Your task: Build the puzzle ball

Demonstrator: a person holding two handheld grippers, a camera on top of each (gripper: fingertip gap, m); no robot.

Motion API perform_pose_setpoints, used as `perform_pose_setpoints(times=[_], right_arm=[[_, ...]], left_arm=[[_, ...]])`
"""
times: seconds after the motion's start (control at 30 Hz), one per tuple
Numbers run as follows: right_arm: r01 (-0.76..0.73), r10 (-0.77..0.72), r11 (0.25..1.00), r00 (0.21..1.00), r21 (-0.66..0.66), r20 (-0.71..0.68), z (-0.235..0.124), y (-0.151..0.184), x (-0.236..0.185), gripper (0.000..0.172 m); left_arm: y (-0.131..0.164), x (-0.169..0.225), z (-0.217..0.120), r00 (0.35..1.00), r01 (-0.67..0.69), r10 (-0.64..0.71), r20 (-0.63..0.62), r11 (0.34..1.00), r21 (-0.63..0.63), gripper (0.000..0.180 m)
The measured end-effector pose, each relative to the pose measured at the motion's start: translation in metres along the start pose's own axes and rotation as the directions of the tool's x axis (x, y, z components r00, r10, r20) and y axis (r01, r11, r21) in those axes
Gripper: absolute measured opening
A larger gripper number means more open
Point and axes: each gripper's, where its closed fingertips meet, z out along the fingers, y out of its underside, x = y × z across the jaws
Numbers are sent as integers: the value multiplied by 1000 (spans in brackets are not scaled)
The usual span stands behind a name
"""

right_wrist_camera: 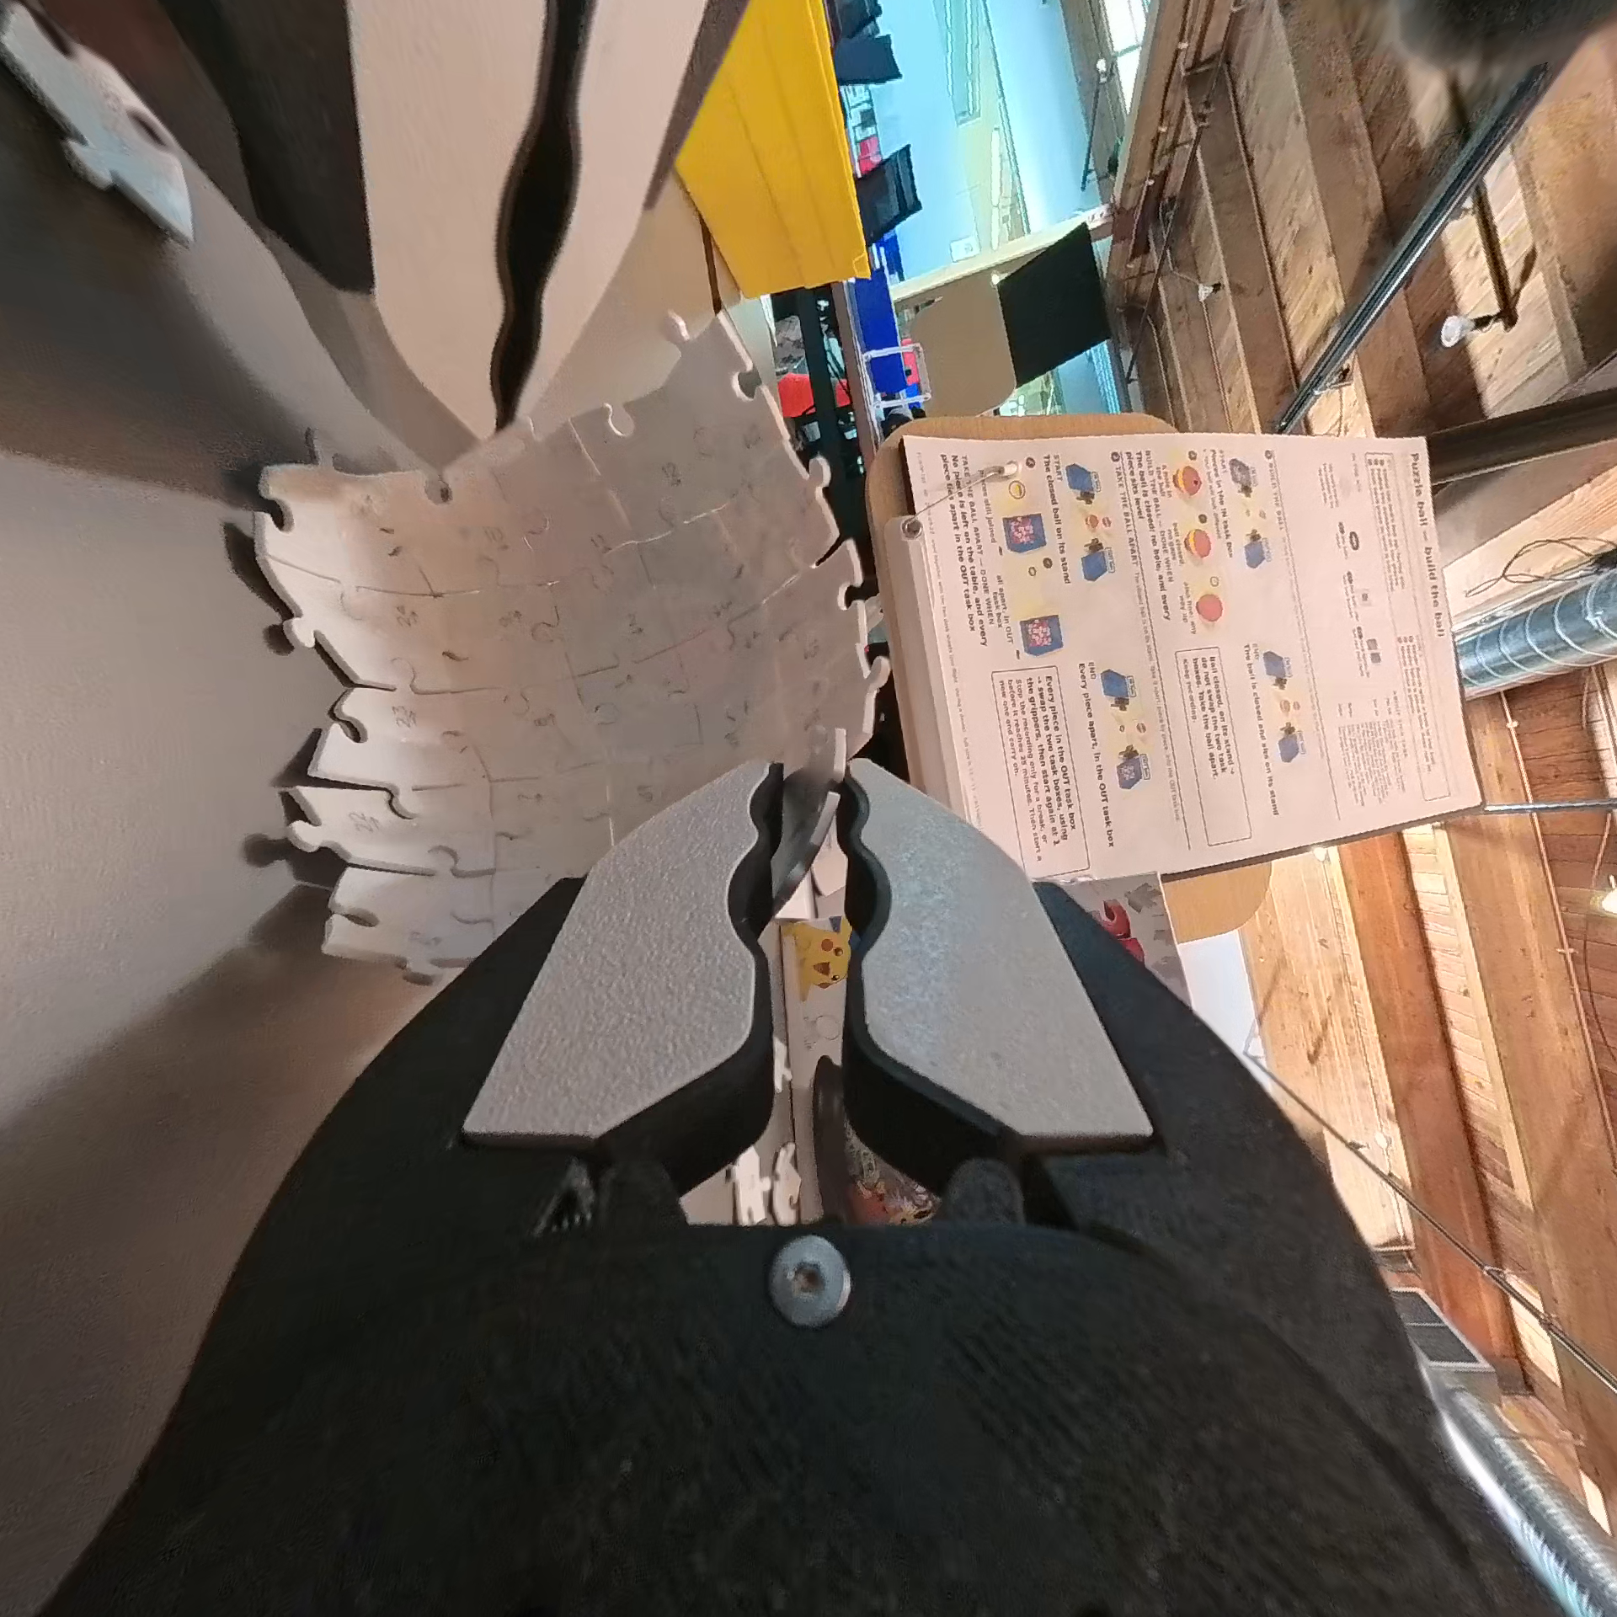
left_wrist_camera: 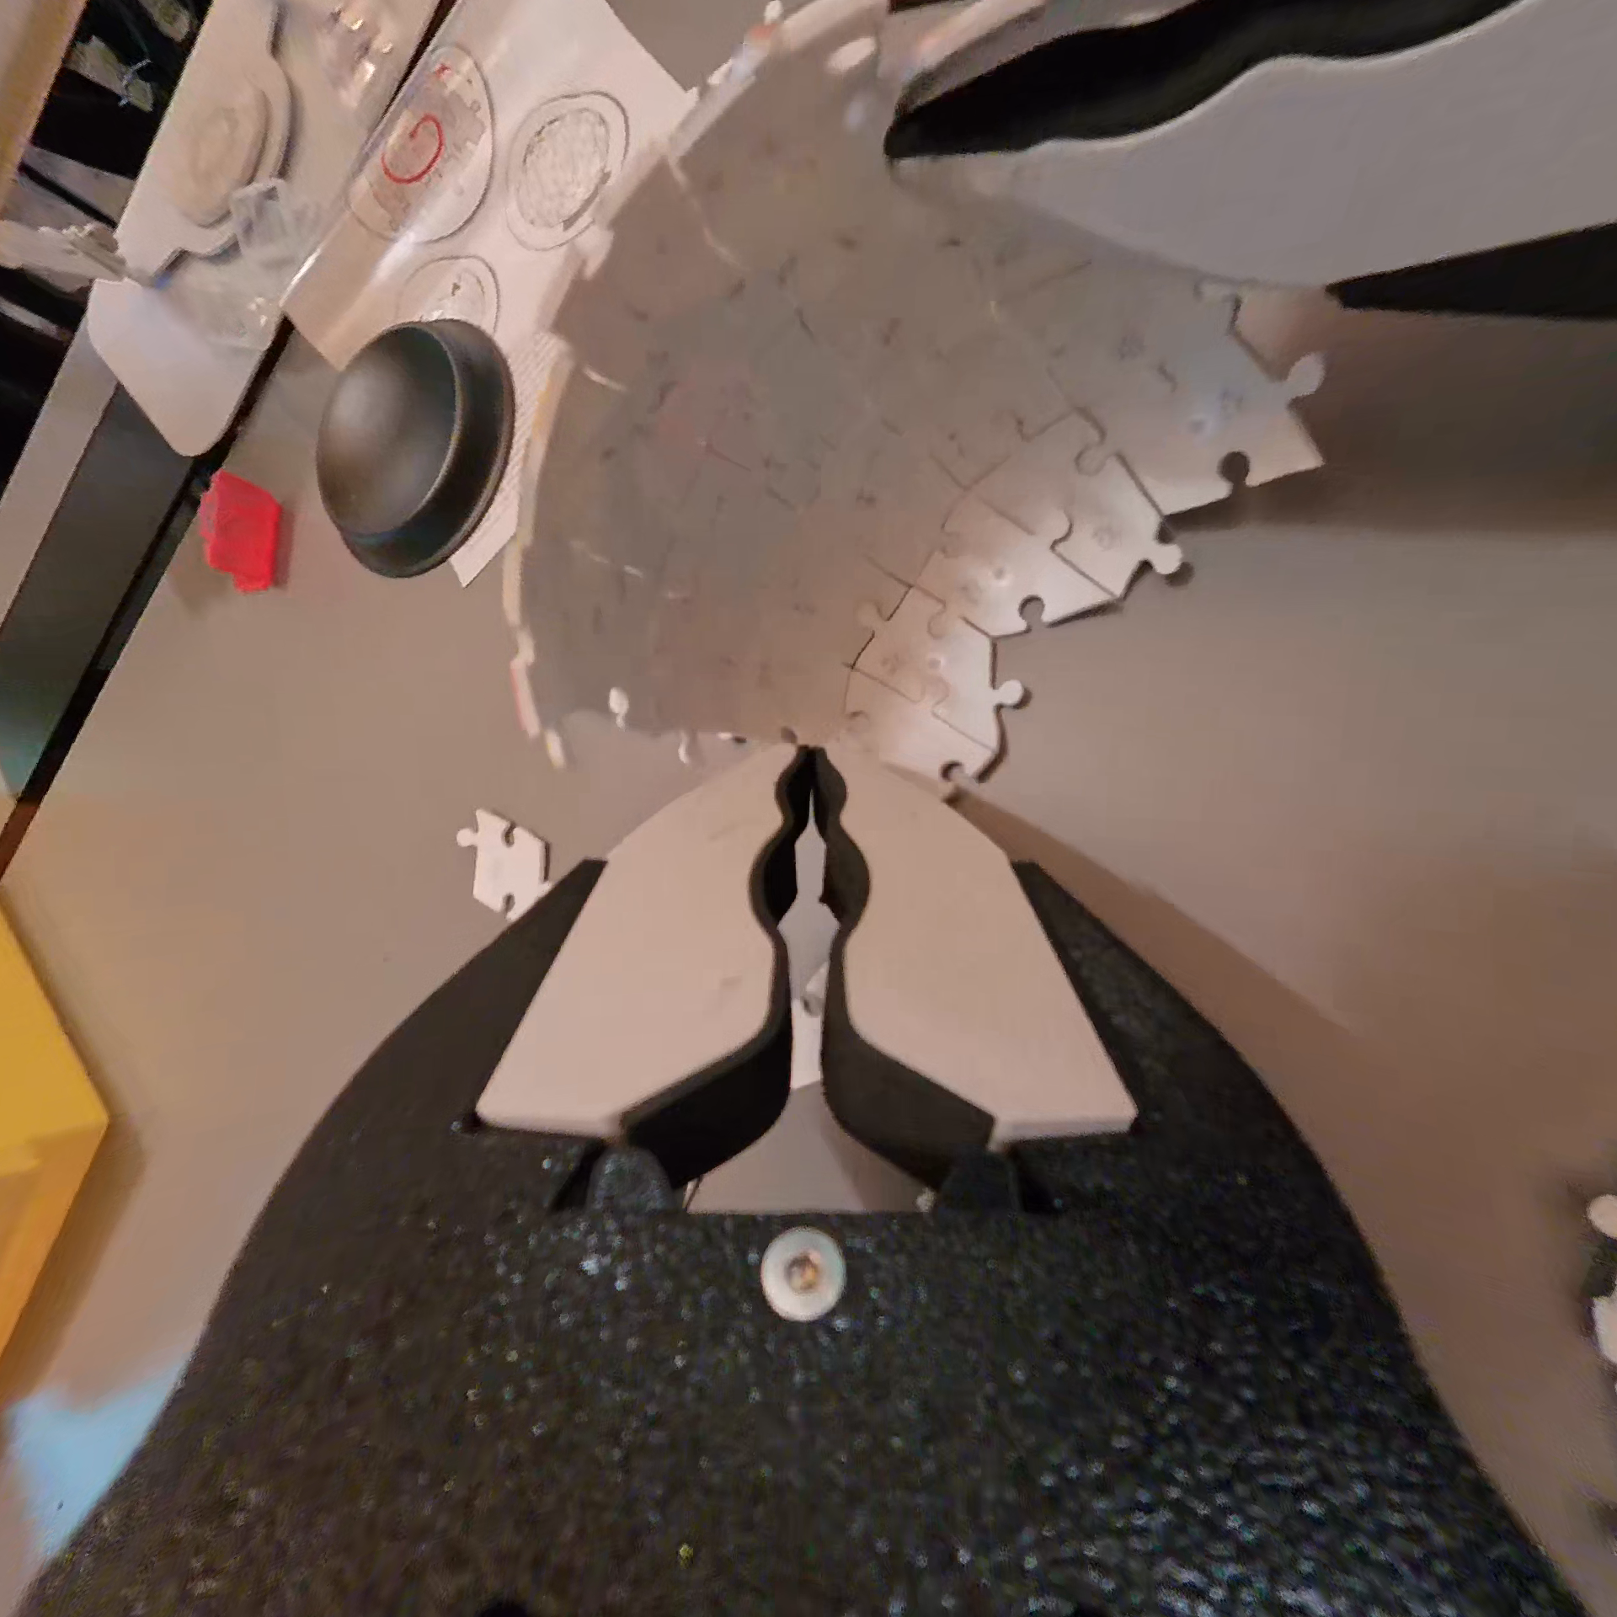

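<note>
- Two tools hold one curved white sheet of interlocked jigsaw pieces (right_wrist_camera: 560, 630) up off the grey table (left_wrist_camera: 1312, 787).
- Left tool (left_wrist_camera: 807, 759): closed on the sheet's knobbed rim.
- Right tool (right_wrist_camera: 809, 787): clamped on the opposite rim.
- Handling, judged: light, flexible, seams prone to part; grip rims only.
- Orientation: sheet spans between the tools, its concave side facing both cameras.

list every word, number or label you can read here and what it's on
I won't quote any writing; this is where it stands.
Printed sheet clipped to a board, right wrist view: headings, text blocks and small coloured pictures, sharp enough to read.
Puzzle: small handwritten marks on its pale pieces.
Paper with circle drawings, left wrist view: any print is too blurred to read.
</note>
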Motion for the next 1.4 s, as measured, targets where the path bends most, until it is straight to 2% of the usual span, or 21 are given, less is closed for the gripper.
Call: perform_pose_setpoints(times=[0.17, 0.27, 0.37, 0.53, 0.8, 0.9, 1.03, 1.1, 1.2, 1.4], right_arm=[[-25, 25, 999, 999, -20, 25, 2, 5, -1, 12], [-61, 63, 998, 996, -30, 56, 4, 10, -2, 12], [-82, 85, 996, 992, -29, 90, 7, 15, -2, 13], [-129, 132, 991, 979, -29, 155, 15, 22, -4, 13], [-240, 238, 970, 909, -35, 343, 27, 35, -14, 16], [-252, 242, 968, 903, -20, 355, 25, 33, -13, 16], [-170, 158, 985, 935, 12, 317, 15, 19, -7, 14], [-115, 100, 993, 949, 32, 298, 9, 7, -5, 13], [-37, 29, 999, 955, 20, 297, -1, -3, -5, 12], [-66, 75, 997, 931, -38, 357, -31, 4, -13, 12]], left_arm=[[9, -10, -11, 998, 12, -14, 68, 1000, 24, 0], [6, -6, -18, 999, -15, 10, 53, 995, 97, 5], [3, 1, -23, 992, -127, 122, 39, 979, 162, 15], [14, -11, -22, 912, -398, 380, 153, 911, 107, 25], [17, -6, -6, 846, -525, 507, 167, 847, 87, 28], [8, 2, -10, 869, -494, 477, 134, 855, 159, 23], [-13, 5, -34, 948, -305, 317, 7, 906, 294, 7], [-24, 12, -39, 957, -256, 285, -60, 920, 298, 0], [-31, 23, -32, 948, -287, 311, -68, 927, 240, 0], [-27, 41, -25, 949, -277, 303, -90, 935, 222, 0]])
